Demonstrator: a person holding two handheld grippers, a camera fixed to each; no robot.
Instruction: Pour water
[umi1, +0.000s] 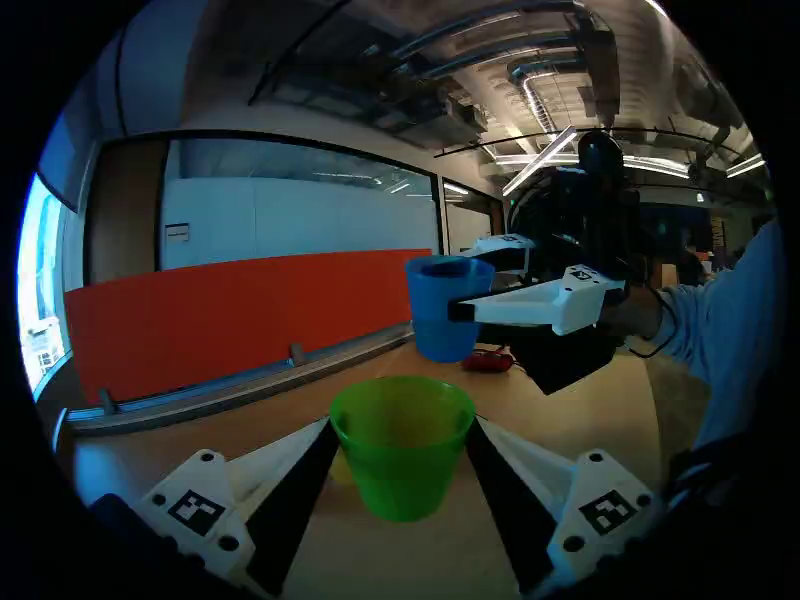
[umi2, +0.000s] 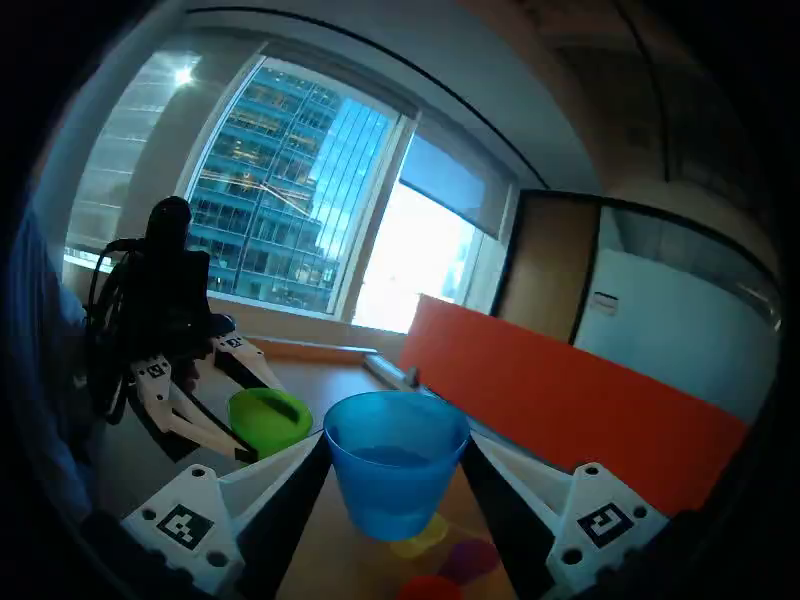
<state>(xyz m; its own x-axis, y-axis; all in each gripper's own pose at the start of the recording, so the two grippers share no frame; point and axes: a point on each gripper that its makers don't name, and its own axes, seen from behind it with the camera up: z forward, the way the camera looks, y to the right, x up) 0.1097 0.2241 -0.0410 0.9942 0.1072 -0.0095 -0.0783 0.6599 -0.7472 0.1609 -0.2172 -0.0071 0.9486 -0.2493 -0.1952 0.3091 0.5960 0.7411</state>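
Beneath blue cup, coloured discs, partly hidden.

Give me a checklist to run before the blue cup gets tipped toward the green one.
1. Right gripper clamped on the blue cup: ok, a finger on each side.
2. Left gripper clamped on the green cup: ok.
3. Water in the blue cup: ok, a level shows inside.
4. Green cup upright, mouth open: ok.
5. Blue cup over the green cup's mouth: not ok, the two cups are apart.
6. Green cup has room: cannot tell, its inside is barely seen.
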